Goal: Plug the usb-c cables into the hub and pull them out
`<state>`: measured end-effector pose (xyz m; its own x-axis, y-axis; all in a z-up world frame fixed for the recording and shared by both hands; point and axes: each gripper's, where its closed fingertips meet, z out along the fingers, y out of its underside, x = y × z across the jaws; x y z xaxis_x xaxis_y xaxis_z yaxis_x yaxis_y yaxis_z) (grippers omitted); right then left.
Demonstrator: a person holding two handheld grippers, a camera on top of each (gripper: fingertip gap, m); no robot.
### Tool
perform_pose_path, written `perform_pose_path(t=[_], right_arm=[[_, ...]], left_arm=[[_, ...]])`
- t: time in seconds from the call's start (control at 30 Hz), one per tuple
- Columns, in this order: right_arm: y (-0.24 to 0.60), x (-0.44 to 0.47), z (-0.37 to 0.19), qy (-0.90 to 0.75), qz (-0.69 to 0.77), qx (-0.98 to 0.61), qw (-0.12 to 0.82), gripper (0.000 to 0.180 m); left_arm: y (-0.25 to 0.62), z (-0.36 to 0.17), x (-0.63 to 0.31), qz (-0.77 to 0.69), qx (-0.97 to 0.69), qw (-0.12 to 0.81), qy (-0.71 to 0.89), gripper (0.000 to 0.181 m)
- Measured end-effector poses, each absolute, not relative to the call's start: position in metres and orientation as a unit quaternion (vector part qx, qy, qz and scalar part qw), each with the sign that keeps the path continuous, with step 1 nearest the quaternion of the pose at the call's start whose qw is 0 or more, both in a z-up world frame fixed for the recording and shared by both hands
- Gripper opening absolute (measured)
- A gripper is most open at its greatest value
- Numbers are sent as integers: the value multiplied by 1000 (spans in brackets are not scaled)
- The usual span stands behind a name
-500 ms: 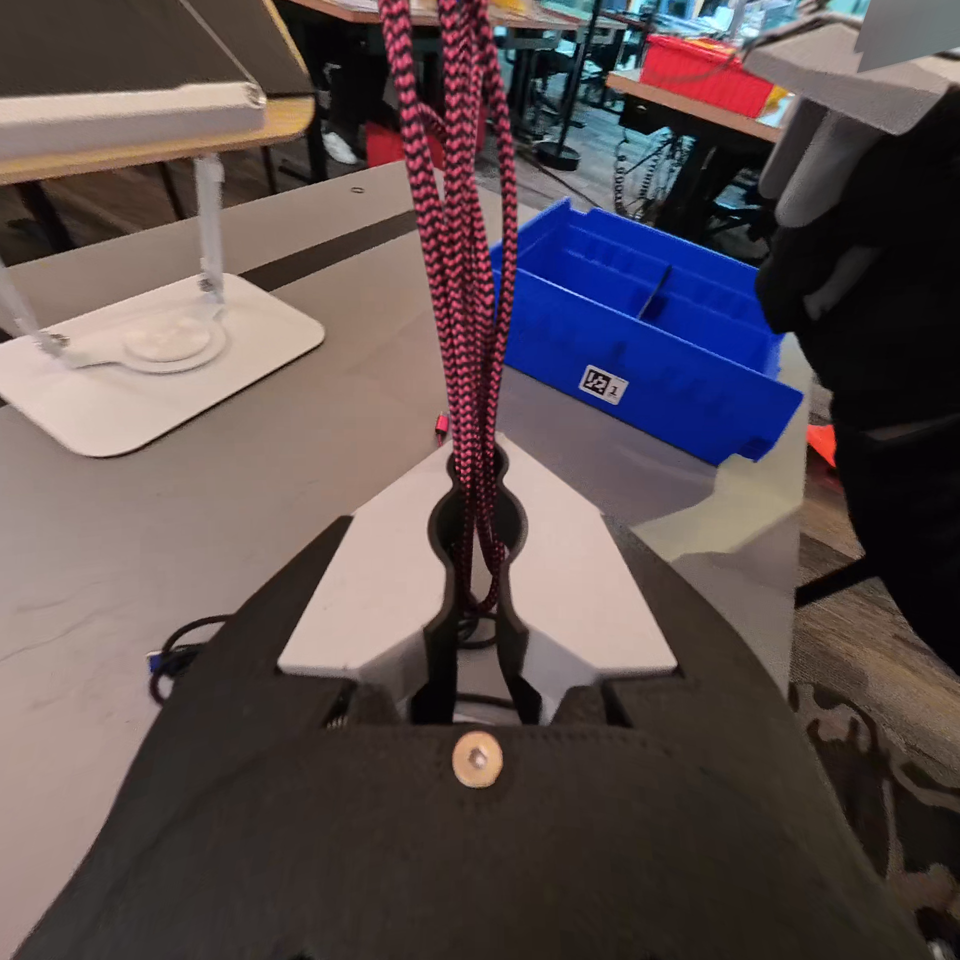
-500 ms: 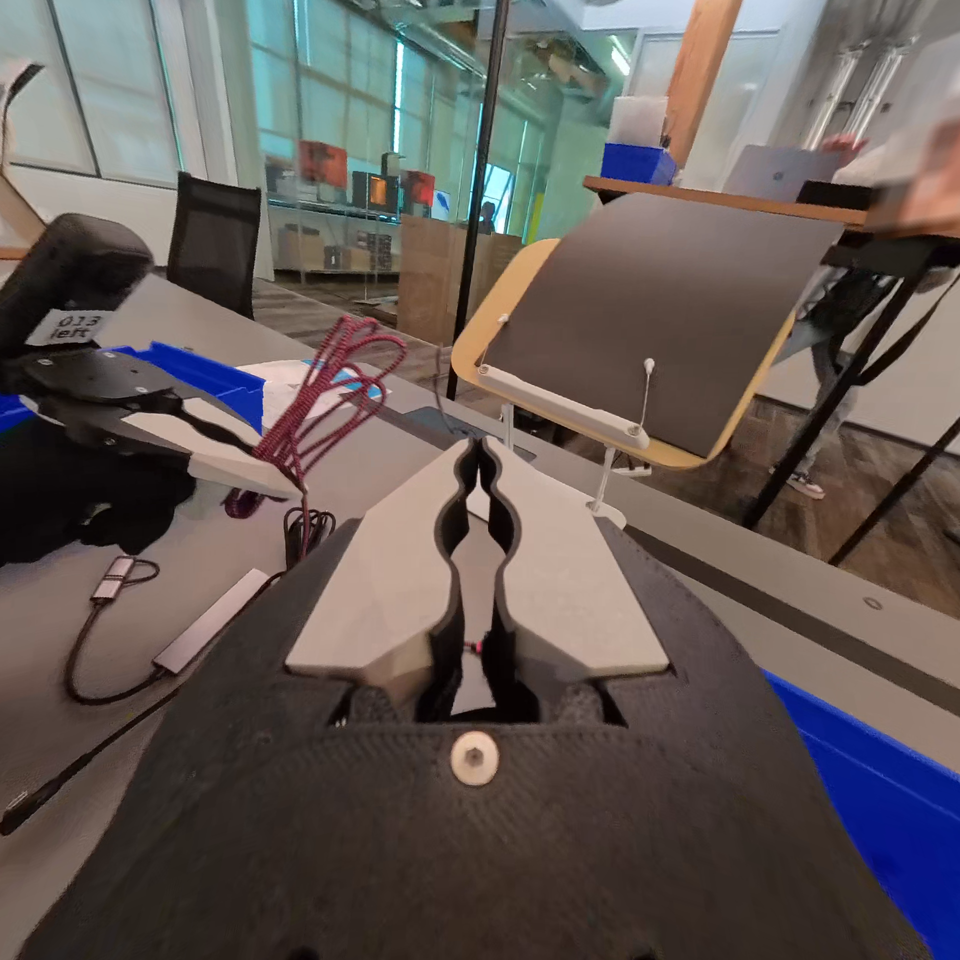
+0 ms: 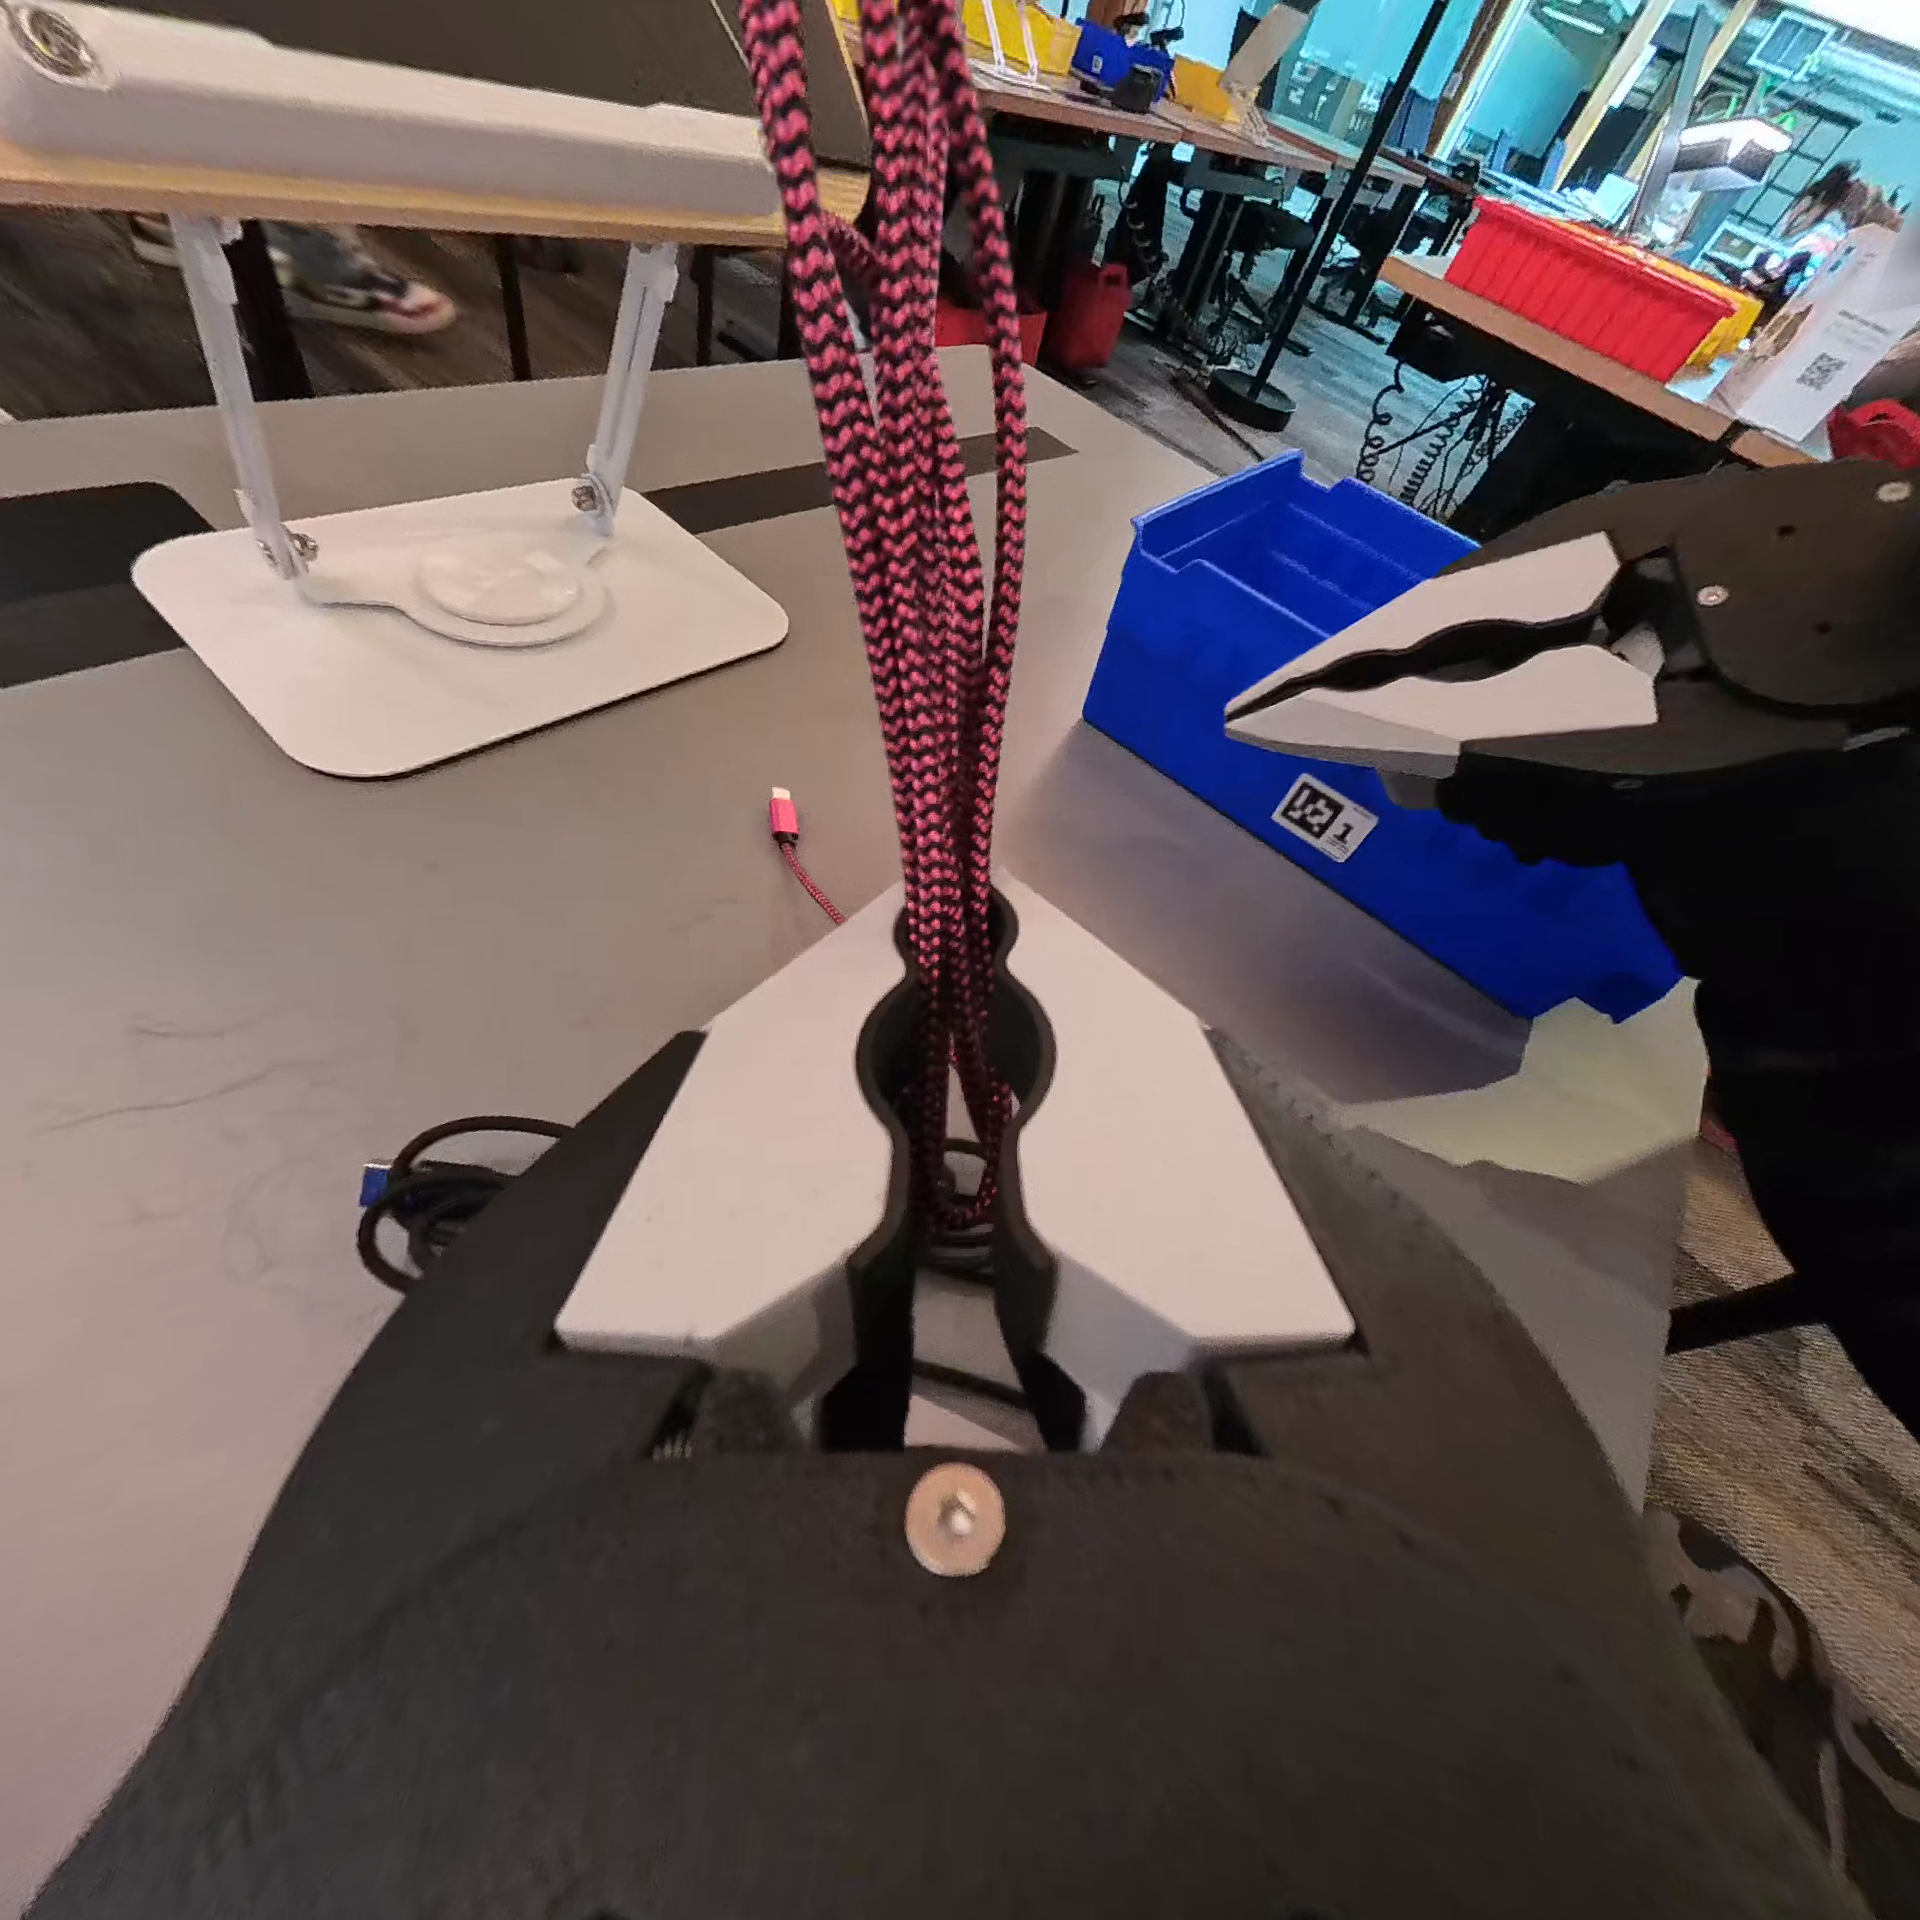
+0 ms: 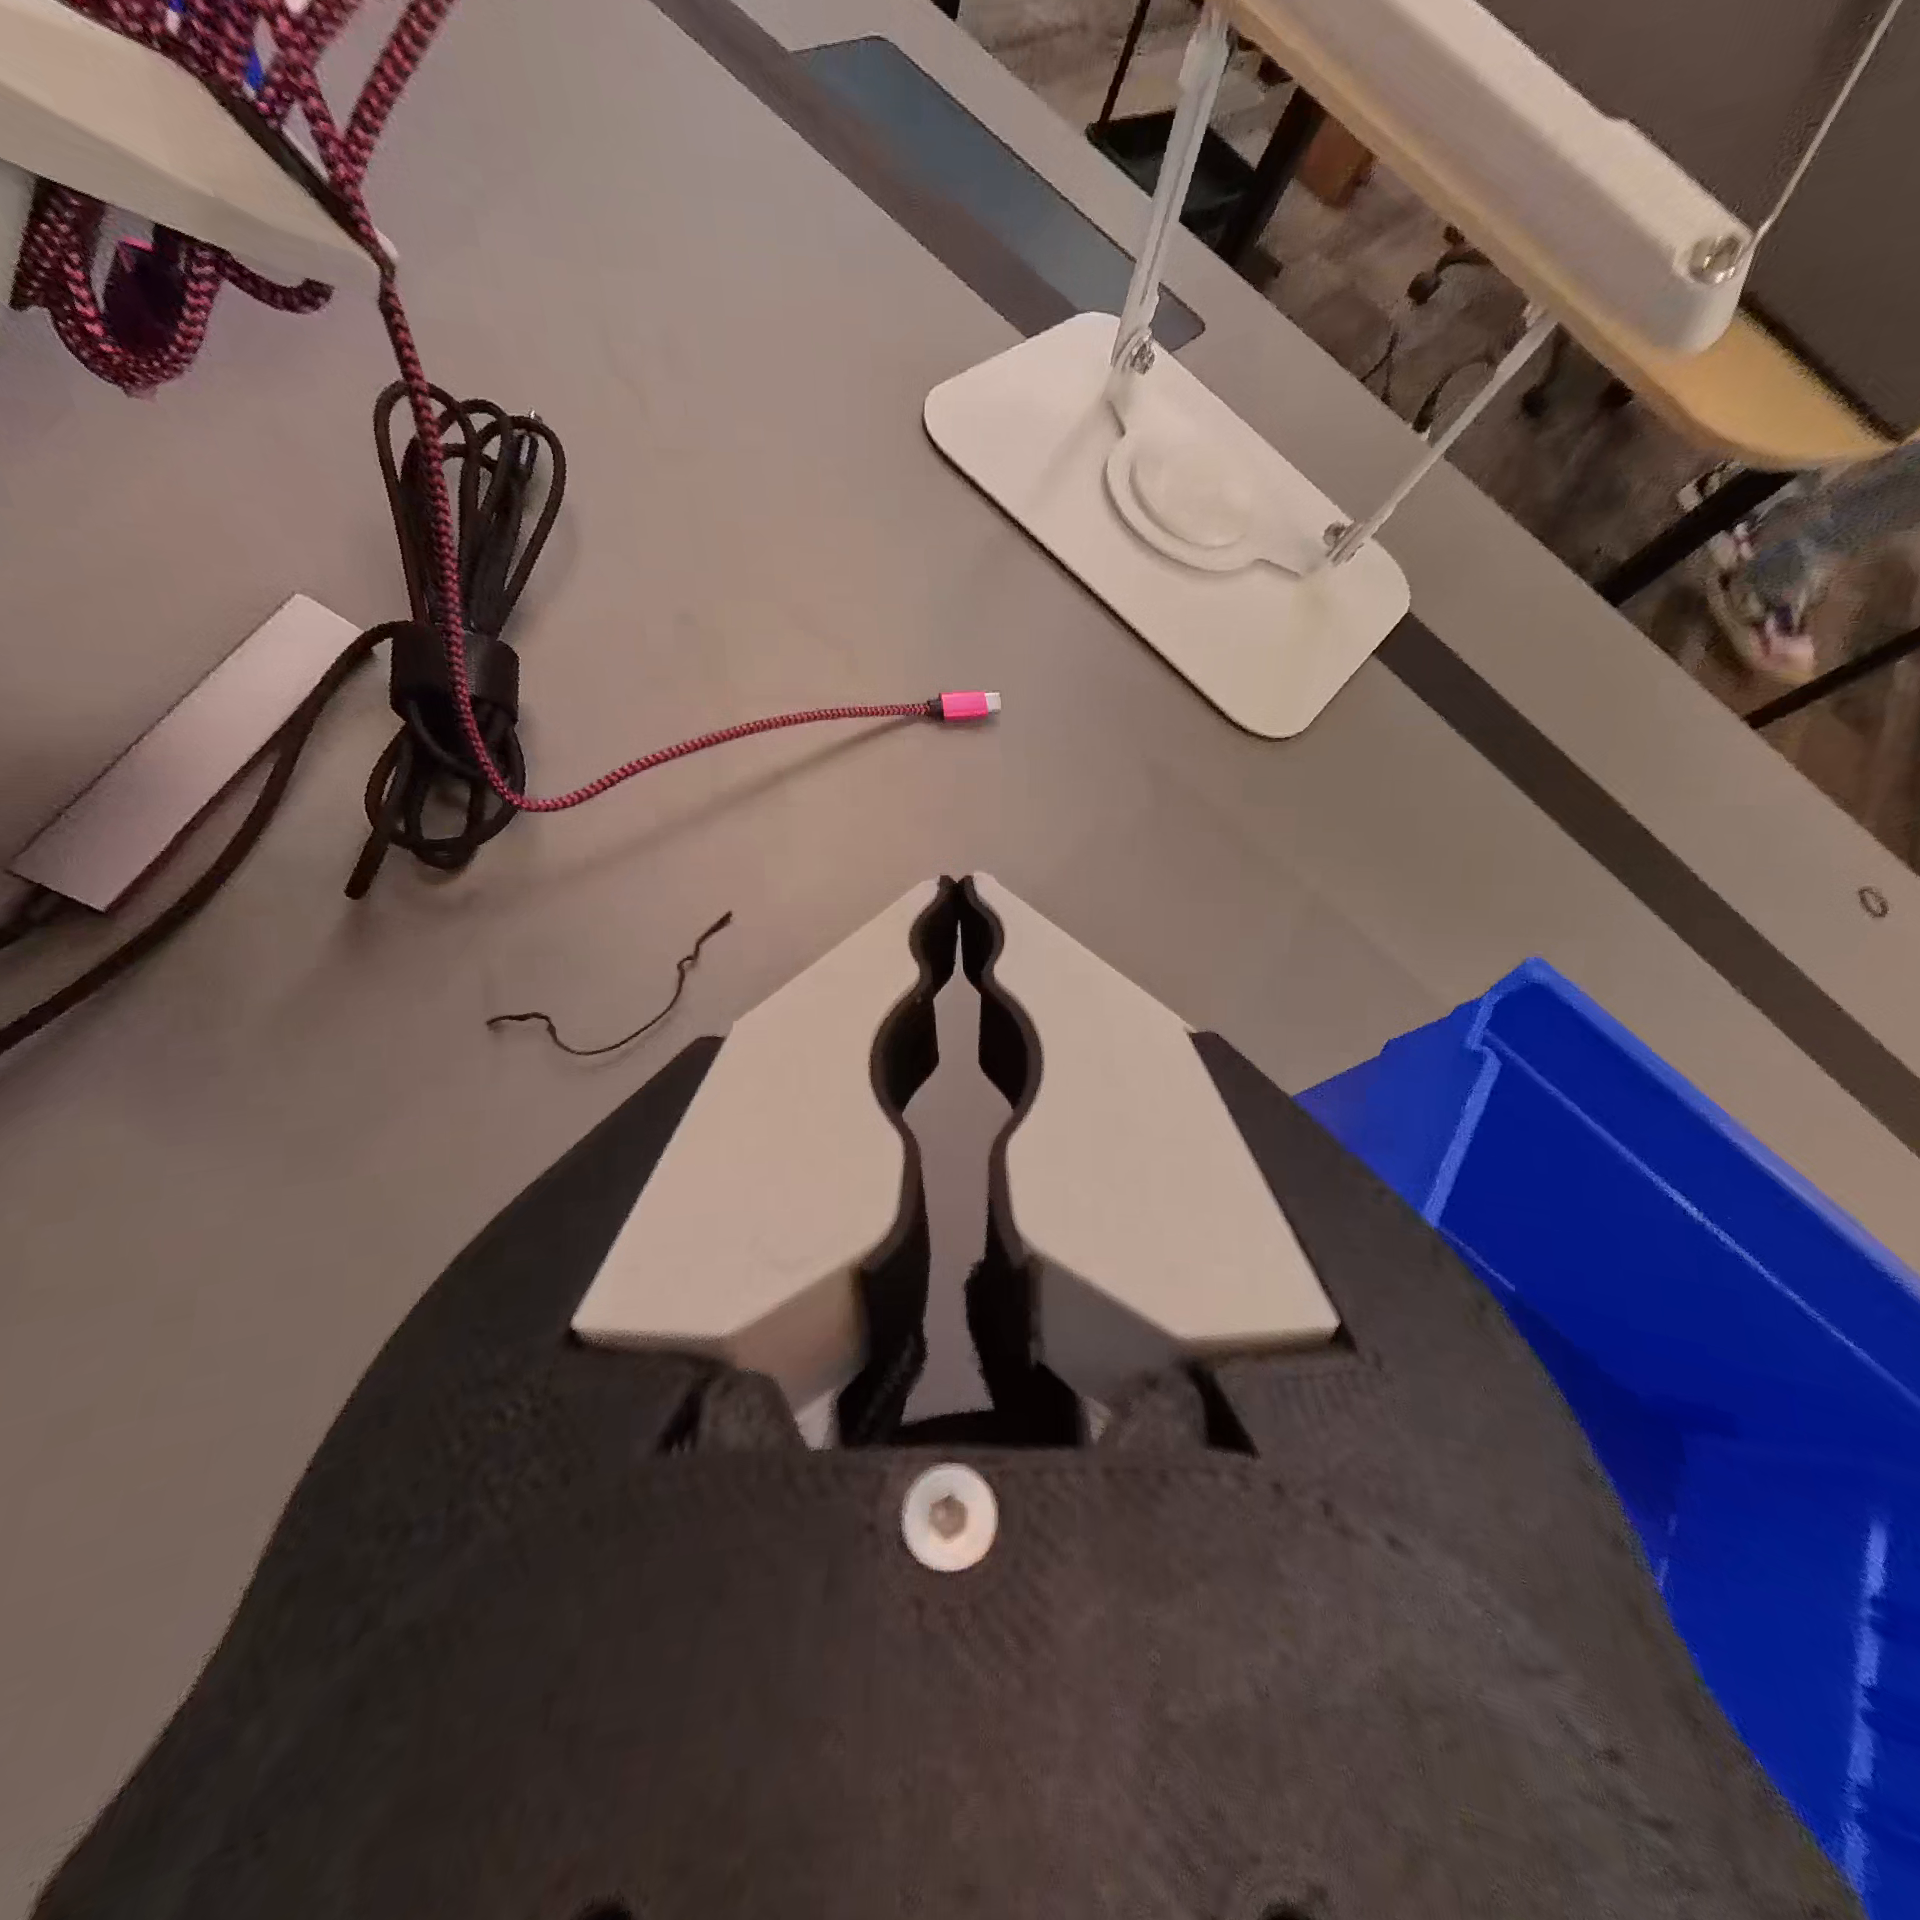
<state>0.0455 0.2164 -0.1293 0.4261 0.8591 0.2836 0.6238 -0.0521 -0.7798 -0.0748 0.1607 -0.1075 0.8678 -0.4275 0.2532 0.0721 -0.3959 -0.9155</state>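
Tipped forward and down since half a second back, those right tongs (image 4: 958, 883): off the room beyond and onto the bench (image 4: 727, 312), tips pressed together, gripping nothing. Clamped with the left tongs (image 3: 951, 925) on the looped pink-and-black braided cable (image 3: 914, 520), bundle rising up and away from them.

Just ahead of the right tips: pink USB-C plug (image 4: 966, 704), lying flat on the bench, metal end pointing right. Far left of the same tips: grey hub (image 4: 187, 748), with a strapped black cable coil (image 4: 457, 665) in between.

Best play, probably: spread the tips first, drop straight over the pink shell, pinch the shell and not the braid, then carry it left, square to the hub.

Plenty of bare bench ahead. Tight on the right against the blue bin (image 4: 1662, 1299), and white stand (image 4: 1174, 540) beyond the plug. Mind the braid draped over the coil; could drag it along.
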Motion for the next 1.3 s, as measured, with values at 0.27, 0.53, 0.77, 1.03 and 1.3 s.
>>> perform_pose_path(t=[0.27,0.53,0.77,1.03,1.3], right_arm=[[158,-14,-85,-541,330,-623,458,26],[152,-59,-83,-486,512,-607,365,48],[144,-63,-79,-477,601,-560,312,6],[132,-48,-67,-506,647,-510,257,4],[108,-46,-59,-553,661,-462,209,4]], left_arm=[[161,-118,-61,-244,-801,530,131,3],[149,-120,-31,-275,-778,528,202,3],[147,-128,-23,-284,-776,516,226,7],[125,-86,-24,-419,-706,517,243,32],[110,-96,-2,-472,-701,459,274,20]])
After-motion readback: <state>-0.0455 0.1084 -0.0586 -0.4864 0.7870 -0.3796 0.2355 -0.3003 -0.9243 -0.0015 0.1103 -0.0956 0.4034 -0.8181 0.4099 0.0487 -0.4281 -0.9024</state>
